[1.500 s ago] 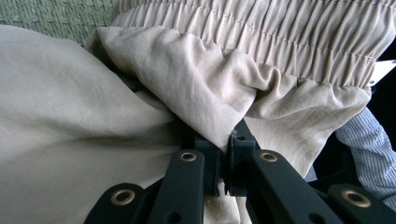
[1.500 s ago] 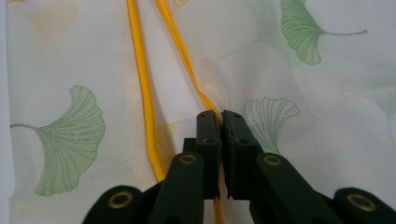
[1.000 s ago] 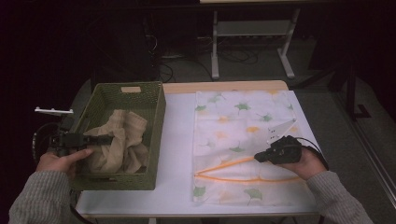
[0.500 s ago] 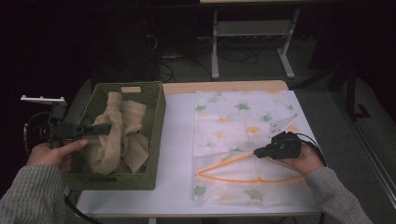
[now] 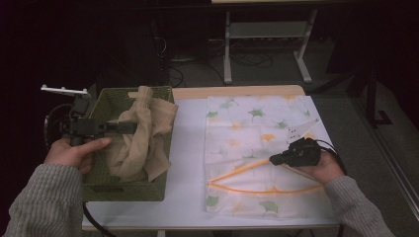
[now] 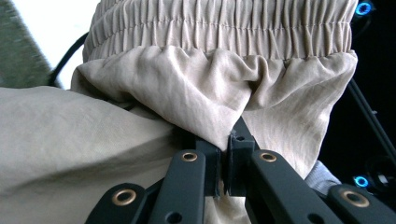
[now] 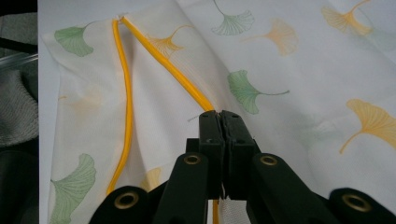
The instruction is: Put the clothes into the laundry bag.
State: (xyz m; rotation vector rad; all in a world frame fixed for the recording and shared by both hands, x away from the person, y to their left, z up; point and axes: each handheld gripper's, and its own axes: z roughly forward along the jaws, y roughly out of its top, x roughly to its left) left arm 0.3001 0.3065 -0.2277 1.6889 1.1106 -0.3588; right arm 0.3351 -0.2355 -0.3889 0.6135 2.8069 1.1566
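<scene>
Our left gripper has its jaws pressed together on a fold of the beige garment, just under its elastic band; the cloth hangs from them down into the green basket. Our left hand holds this gripper level above the basket's left rim. Our right gripper is clamped on the yellow zipper edge of the leaf-printed bag, low over the table.
</scene>
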